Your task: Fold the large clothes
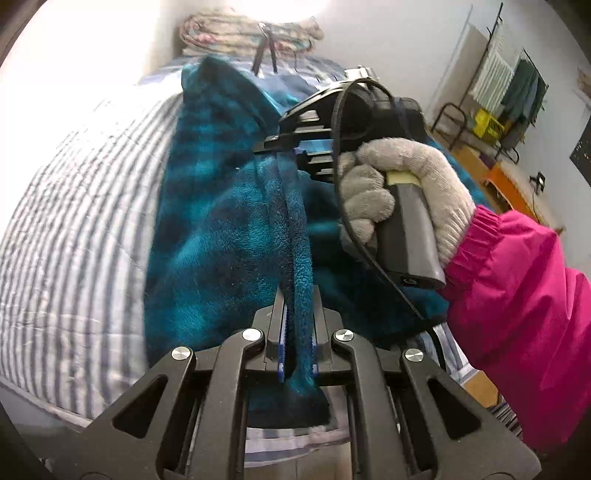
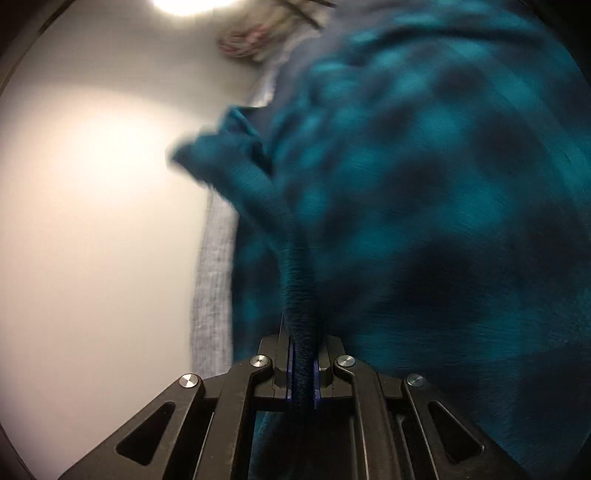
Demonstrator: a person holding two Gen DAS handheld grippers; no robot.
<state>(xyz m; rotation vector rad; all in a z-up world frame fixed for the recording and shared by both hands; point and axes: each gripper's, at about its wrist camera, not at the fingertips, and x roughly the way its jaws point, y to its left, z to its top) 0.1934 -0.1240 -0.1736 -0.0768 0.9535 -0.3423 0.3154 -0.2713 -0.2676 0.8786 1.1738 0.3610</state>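
Note:
A teal and dark checked fleece garment [image 1: 221, 206] lies over a striped bed [image 1: 85, 206]. My left gripper [image 1: 297, 295] is shut on a bunched edge of the garment. My right gripper [image 1: 288, 147] shows in the left wrist view, held by a grey-gloved hand [image 1: 399, 184], shut on the same edge further along. In the right wrist view the right gripper [image 2: 302, 332] is shut on a fold of the garment [image 2: 424, 192], which is blurred and fills the right side.
A folded floral quilt [image 1: 251, 33] lies at the bed's far end. A pink sleeve [image 1: 517, 295] is at the right. A clothes rack [image 1: 513, 74] and an orange desk [image 1: 509, 181] stand by the right wall. A pale wall [image 2: 92, 221] fills the left of the right wrist view.

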